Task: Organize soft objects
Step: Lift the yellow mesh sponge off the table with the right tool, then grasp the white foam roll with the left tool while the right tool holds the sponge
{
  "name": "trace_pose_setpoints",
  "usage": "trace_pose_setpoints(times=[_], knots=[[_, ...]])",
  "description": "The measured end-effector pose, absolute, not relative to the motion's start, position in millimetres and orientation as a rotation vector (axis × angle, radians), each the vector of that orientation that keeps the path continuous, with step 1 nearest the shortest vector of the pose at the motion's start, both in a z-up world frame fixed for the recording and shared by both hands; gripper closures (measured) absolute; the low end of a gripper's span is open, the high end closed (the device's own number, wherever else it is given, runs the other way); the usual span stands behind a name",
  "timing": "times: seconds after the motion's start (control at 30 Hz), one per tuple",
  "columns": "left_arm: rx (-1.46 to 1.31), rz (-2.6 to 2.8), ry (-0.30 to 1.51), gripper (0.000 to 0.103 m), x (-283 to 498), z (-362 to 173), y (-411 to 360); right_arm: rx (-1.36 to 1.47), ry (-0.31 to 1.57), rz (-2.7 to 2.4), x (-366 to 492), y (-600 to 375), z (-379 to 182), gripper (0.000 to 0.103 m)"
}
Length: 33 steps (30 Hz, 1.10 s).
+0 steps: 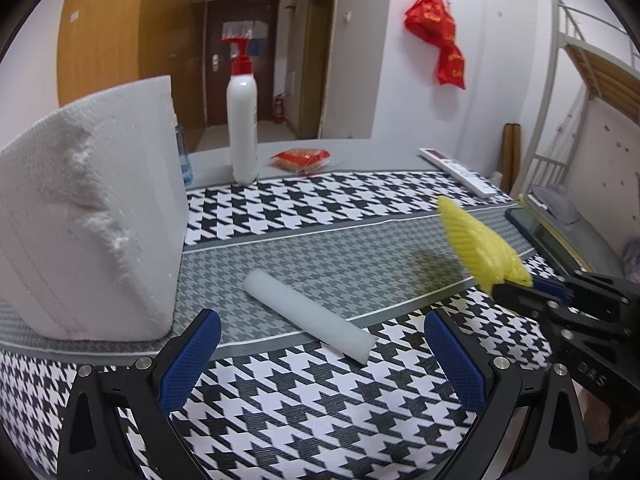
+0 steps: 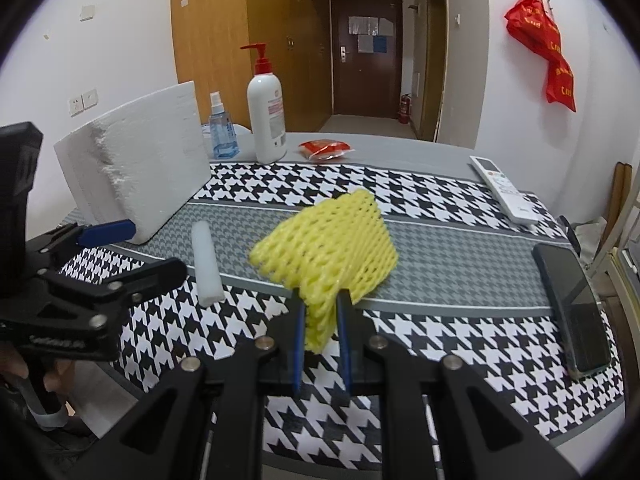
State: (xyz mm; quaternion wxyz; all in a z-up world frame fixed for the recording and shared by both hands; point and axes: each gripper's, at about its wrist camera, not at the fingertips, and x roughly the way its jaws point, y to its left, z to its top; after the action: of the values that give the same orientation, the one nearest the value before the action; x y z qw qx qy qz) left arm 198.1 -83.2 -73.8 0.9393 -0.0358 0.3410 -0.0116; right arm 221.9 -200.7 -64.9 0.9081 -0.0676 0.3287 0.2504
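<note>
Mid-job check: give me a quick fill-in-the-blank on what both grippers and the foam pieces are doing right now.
1. The right gripper is shut on the ____ foam net.
2. The left gripper has its jaws ____ and holds nothing.
3. The white foam stick lies on the ____.
4. The big white foam block stands beside the ____ spray bottle.

Missing words: yellow; open; table; blue
</note>
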Motion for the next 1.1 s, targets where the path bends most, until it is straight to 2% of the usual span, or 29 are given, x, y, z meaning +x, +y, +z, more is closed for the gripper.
trace_pose_setpoints(times=[0.47, 0.7, 0.83, 1.0, 1.1], knots=[[-0.141, 0.146, 0.782, 0.003, 222.3, -90.5, -90.0, -0.147, 0.691, 0.566, 227.7, -208.7, -71.2, 0.085], [-0.165, 0.224, 0.814, 0.016, 228.8, -95.0, -92.4, -0.154, 0.687, 0.596, 226.6, -209.4, -71.3, 0.085], [-0.202, 0.262, 0.841, 0.035, 234.2, -99.5, -90.0, -0.146, 0.687, 0.604, 226.3, -211.3, -72.6, 0.085], [-0.224, 0.291, 0.855, 0.038, 237.5, -101.3, -89.1, -0.134, 0.686, 0.611, 226.2, -214.1, -72.9, 0.085], [-0.246, 0.300, 0.850, 0.046, 238.5, -101.2, -88.7, -0.132, 0.684, 0.618, 226.0, -214.0, -72.5, 0.085]])
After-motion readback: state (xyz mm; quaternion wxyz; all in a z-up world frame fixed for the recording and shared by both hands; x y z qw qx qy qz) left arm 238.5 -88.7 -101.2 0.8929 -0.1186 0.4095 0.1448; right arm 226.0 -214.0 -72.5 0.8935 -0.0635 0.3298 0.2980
